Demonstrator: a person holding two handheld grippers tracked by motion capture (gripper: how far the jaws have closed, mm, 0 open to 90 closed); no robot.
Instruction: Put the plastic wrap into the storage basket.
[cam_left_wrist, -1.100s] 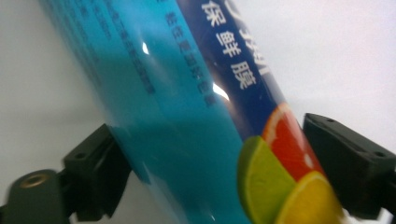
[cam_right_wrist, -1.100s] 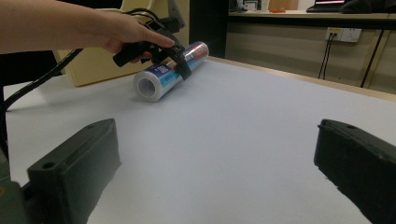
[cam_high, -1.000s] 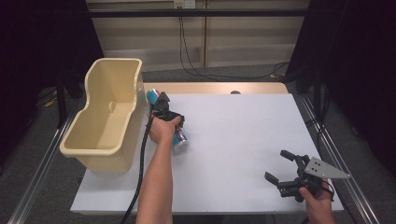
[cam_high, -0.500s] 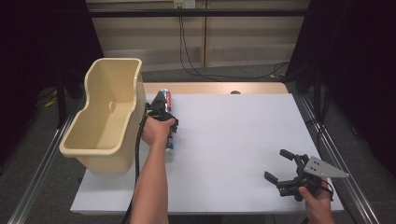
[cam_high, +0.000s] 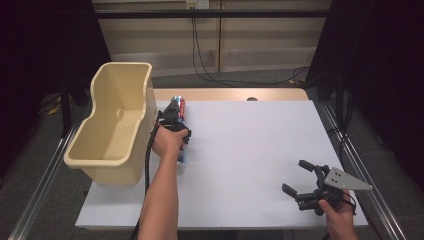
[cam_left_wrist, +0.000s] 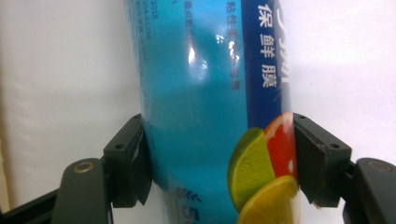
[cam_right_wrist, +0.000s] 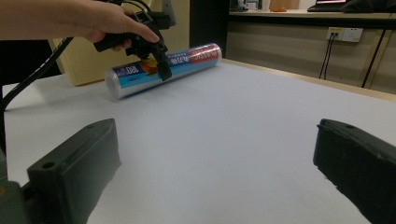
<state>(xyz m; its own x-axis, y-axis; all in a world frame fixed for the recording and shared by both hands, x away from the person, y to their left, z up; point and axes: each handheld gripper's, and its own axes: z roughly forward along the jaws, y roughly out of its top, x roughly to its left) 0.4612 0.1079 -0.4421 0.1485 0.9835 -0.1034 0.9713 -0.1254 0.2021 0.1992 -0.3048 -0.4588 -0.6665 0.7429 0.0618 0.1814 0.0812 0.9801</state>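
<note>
Cling-film roll (cam_left_wrist: 210, 116) lying on table (cam_high: 260, 165), beside cream bin (cam_high: 112, 130). Near us: right gripper (cam_high: 306, 186) spread wide, idle. Farther: left gripper (cam_high: 175, 119) jaws just closed, clamped mid-roll. We judge: lift level, keep grip central so roll won't tip, clear bin rim.

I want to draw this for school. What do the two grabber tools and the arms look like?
Each hand-held gripper is black, with two chunky flat jaws. The left hand-held gripper has a thick black cable trailing back along the arm. The right hand-held gripper carries a grey three-cornered plate with small holes on top. Both forearms are bare, with no sleeves showing.
</note>
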